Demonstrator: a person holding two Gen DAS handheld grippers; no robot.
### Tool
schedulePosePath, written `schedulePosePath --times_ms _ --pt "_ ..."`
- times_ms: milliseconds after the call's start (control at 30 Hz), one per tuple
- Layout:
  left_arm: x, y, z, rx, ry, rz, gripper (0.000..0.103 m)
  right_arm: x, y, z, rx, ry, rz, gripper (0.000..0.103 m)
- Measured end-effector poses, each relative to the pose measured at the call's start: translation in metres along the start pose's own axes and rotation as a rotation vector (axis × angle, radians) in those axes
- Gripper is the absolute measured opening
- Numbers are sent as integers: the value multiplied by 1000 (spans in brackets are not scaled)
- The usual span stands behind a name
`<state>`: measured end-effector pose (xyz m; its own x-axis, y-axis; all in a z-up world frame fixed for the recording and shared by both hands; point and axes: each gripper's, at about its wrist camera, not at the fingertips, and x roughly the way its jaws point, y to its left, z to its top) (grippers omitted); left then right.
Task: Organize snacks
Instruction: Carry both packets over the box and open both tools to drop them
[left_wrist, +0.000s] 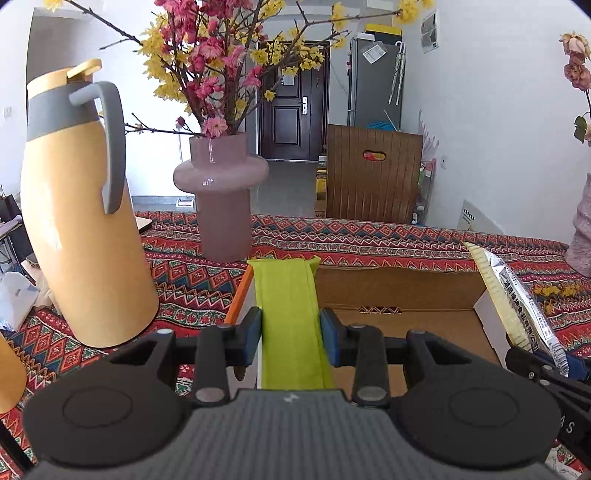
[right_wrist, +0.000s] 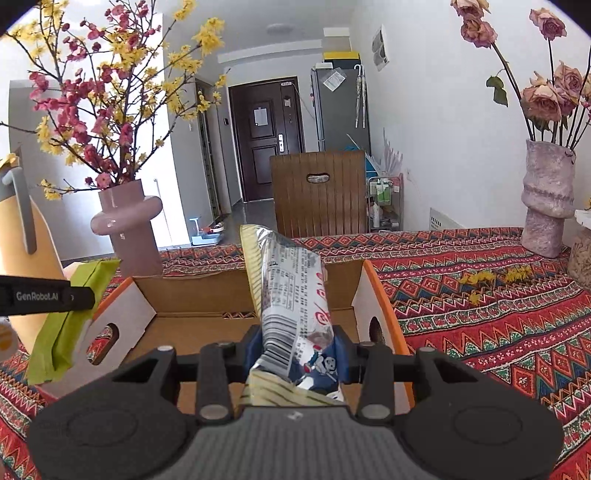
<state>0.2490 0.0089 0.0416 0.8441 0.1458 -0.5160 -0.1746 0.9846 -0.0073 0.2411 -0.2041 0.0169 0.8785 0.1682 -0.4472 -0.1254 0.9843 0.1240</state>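
Note:
My left gripper (left_wrist: 291, 334) is shut on a lime-green snack packet (left_wrist: 290, 314), held over the left wall of an open cardboard box (left_wrist: 399, 284). The green packet also shows in the right wrist view (right_wrist: 70, 325), with the left gripper (right_wrist: 79, 295) on it. My right gripper (right_wrist: 297, 354) is shut on a silver printed snack packet (right_wrist: 291, 295), held above the box (right_wrist: 192, 288). That silver packet shows at the right of the left wrist view (left_wrist: 517, 299), with the right gripper (left_wrist: 546, 363) below it.
A yellow thermos jug (left_wrist: 77, 221) and a pink vase of flowers (left_wrist: 221, 195) stand left of the box on the patterned tablecloth (right_wrist: 480, 325). A lilac vase of dried roses (right_wrist: 548, 199) stands at the far right. A wooden chair (right_wrist: 319, 192) is behind the table.

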Motion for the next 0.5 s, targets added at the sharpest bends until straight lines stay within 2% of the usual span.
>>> schedulePosePath --times_ms 267,333,367,433,500 --pt "21 5 -14 -22 31 -24 36 11 -1 -9 -7 27 9 40" --pt "17 8 -14 -29 17 -33 35 9 -1 -10 -11 25 12 47" --pt "14 8 -14 -29 5 -32 38 9 -1 -10 -8 25 16 49" --pt "8 8 -13 -30 -20 -38 51 8 -2 -11 -2 18 18 65" --pt "1 8 -15 -32 -52 -33 75 4 -2 -11 1 1 19 70"
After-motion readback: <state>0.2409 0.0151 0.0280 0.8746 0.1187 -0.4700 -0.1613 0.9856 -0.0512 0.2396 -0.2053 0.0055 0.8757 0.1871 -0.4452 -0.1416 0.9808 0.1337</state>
